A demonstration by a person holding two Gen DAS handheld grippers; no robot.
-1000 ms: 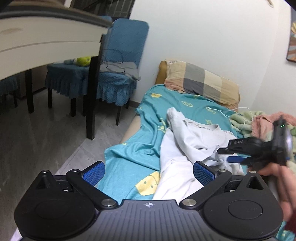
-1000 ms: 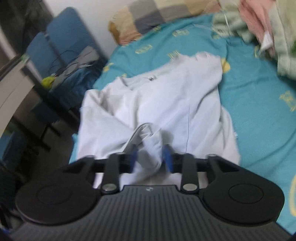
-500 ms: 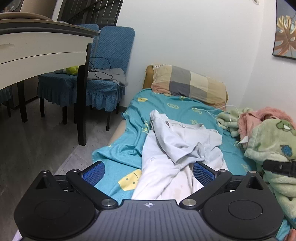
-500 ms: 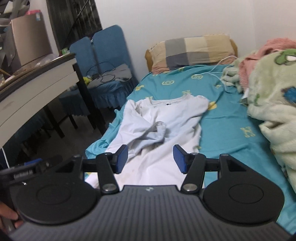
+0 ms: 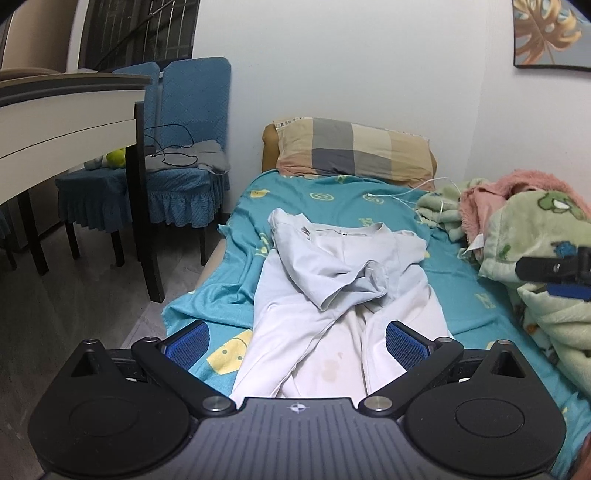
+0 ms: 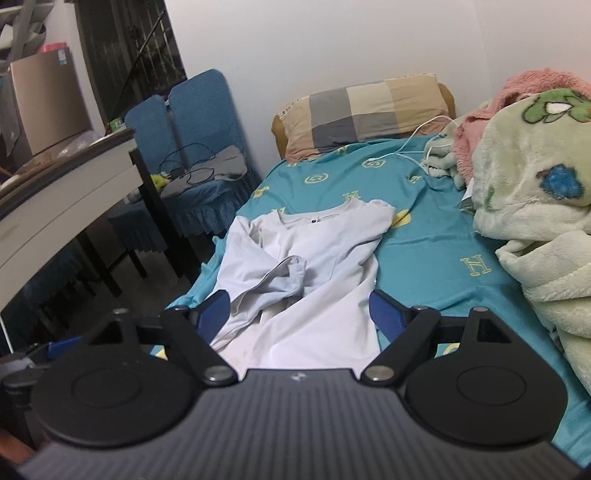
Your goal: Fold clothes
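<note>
Both grippers are off the fabric right now. The left gripper (image 5: 296, 341) has its blue pads spread wide with nothing between them, and the right gripper (image 6: 299, 312) is spread wide too, also holding nothing. Both hang above the near end of the bed.

The white shirt (image 5: 343, 280) lies lengthwise on the teal bedsheet (image 5: 332, 195), collar toward the plaid pillow (image 5: 354, 151). One sleeve is flopped across the chest in a bunched diagonal fold, so it's only partly tidy. The lower hem runs out of view under the gripper bodies in both cameras.

What differs between views: the left camera catches the right gripper's black tip and a blue pad poking in at the right edge (image 5: 557, 273), in front of the green fleece blanket (image 5: 539, 236). It also shows a leaf picture (image 5: 550, 33) on the wall and some faint stains low on the shirt. The right camera instead shows more of the surface (image 6: 62, 192) on the left with a cardboard box (image 6: 48, 99) on it, plus the blue chair (image 6: 207, 122) with cables on its seat. A white charging cable (image 6: 413, 147) on the sheet reads clearer there as well. The pink towel (image 6: 517, 92) sits behind the blanket.
</note>
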